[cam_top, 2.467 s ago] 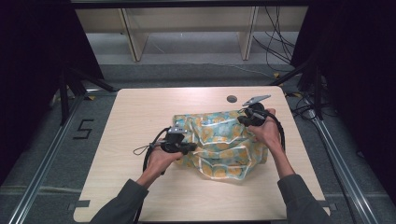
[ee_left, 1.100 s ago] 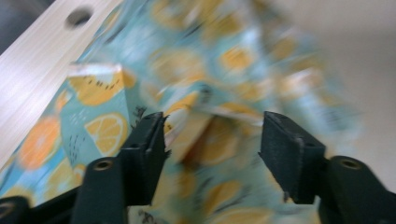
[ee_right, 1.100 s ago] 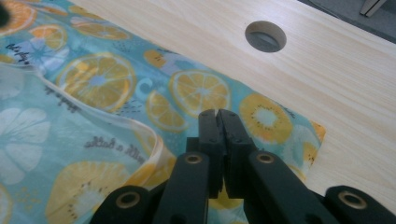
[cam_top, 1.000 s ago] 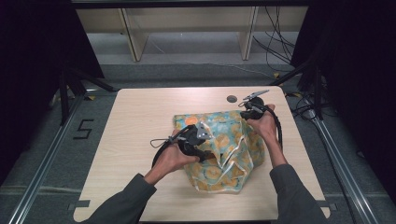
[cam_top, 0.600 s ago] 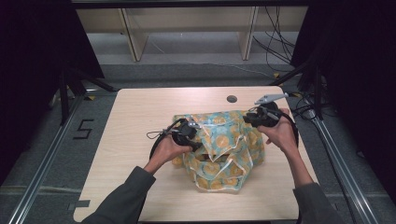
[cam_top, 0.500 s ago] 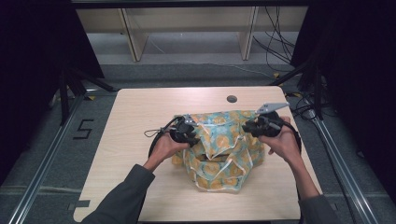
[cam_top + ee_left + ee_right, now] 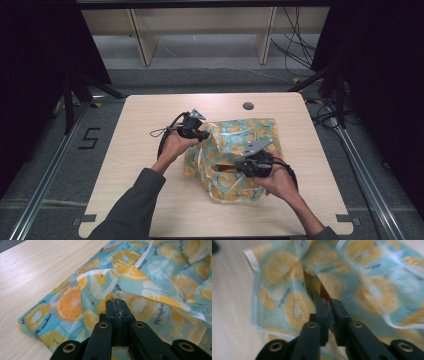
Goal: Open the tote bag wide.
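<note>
The thin turquoise cloth printed with orange and lemon slices and edged in white binding [image 7: 235,155] lies crumpled at the centre of the high view, on the pale wooden tabletop [image 7: 135,165], its right part flat and its left part bunched.

The left hand-held gripper [image 7: 204,135] sits at the cloth's upper left corner. Its jaws have just been closing and now meet on a fold of the fabric, as the left gripper view [image 7: 117,305] shows. The right hand-held gripper [image 7: 238,168] is at the lower middle, its jaws pinched on a fold too [image 7: 327,305].

Both pinches look shallow, I judge, so a sideways pull could slide the slippery fabric out of either grip. Pulling the two corners unevenly could drag the whole cloth across the tabletop or twist it instead of spreading it.

Small dark script runs between the fruit slices [image 7: 37,322], too fine to read with confidence. A dark "5" marks the floor [image 7: 89,138] at left.
</note>
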